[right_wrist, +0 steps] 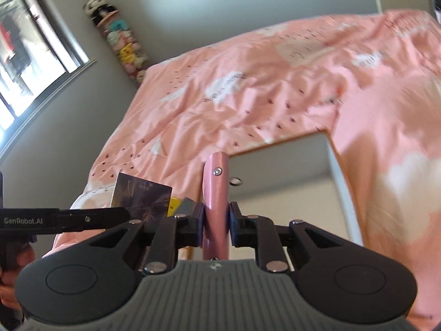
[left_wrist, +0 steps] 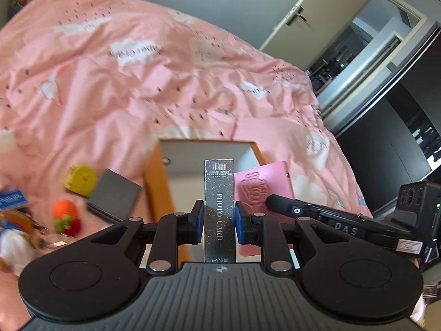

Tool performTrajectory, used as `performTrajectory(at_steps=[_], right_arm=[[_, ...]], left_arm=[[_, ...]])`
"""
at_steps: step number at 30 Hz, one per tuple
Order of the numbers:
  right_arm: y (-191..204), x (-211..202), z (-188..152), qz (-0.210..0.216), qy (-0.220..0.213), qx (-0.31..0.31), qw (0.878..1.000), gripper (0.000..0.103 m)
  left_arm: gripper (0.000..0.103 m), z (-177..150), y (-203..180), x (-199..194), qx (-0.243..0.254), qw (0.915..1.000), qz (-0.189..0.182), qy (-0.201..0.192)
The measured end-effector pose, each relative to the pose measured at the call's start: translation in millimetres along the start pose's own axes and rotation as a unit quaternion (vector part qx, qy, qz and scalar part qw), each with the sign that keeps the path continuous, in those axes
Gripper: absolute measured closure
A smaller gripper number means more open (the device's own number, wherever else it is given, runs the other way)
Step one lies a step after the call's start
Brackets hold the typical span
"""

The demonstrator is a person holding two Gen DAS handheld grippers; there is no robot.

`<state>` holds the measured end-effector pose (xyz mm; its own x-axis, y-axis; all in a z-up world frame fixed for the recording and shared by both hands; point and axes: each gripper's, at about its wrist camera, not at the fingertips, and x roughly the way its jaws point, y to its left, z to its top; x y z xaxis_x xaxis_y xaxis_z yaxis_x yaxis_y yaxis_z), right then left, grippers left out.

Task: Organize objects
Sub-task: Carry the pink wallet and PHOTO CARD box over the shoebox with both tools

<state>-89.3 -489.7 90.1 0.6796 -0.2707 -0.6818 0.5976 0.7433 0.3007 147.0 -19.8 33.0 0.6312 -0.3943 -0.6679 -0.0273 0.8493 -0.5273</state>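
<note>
Clamping a black photo-card box (left_wrist: 219, 209), the left gripper (left_wrist: 219, 222) hangs over the orange-rimmed box (left_wrist: 154, 182) on the pink bedspread (left_wrist: 110, 82); the right gripper (right_wrist: 216, 224) pinches a pink case (right_wrist: 216, 193). Yellow tape measure (left_wrist: 80, 179), grey box (left_wrist: 114, 195) and knitted toy (left_wrist: 66, 215) lie beside the bed's near edge.

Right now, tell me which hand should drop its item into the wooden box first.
Left, probably. The left tongs hold the photo card box lined up with the wooden box opening. The right tongs grip the pink case at the opening's left edge, so either could go first.
</note>
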Motion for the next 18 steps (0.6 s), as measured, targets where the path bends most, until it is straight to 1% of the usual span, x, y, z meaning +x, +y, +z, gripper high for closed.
performTrajectory(at_steps=[1, 3, 5, 7, 11, 16, 18], right_arm=[[-8, 2, -5, -0.008, 0.002, 0.009, 1.000, 0.083], [-19, 8, -15, -0.032, 0.006, 0.017, 0.999, 0.083], [-28, 17, -23, -0.049, 0.013, 0.018, 0.999, 0.084], [-35, 27, -28, -0.052, 0.029, 0.023, 0.998, 0.084], [-42, 47, -37, -0.033, 0.055, 0.039, 0.997, 0.084], [-49, 67, -48, -0.002, 0.094, 0.043, 0.995, 0.084], [-52, 73, -52, 0.006, 0.104, 0.049, 0.993, 0.084]], left_arm=[[0.078, -6, -2, 11, -0.002, 0.9999, -0.005, 0.010], [0.078, -13, -8, 33, 0.002, 0.9997, -0.002, 0.026], [0.078, -23, -14, 54, 0.015, 0.9989, 0.019, 0.040], [0.078, -31, -18, 71, 0.028, 0.9972, 0.047, 0.050], [0.078, -45, -19, 93, 0.042, 0.9908, 0.108, 0.070], [0.078, -53, -15, 106, 0.037, 0.9838, 0.150, 0.091], [0.078, -56, -18, 110, 0.043, 0.9813, 0.164, 0.091]])
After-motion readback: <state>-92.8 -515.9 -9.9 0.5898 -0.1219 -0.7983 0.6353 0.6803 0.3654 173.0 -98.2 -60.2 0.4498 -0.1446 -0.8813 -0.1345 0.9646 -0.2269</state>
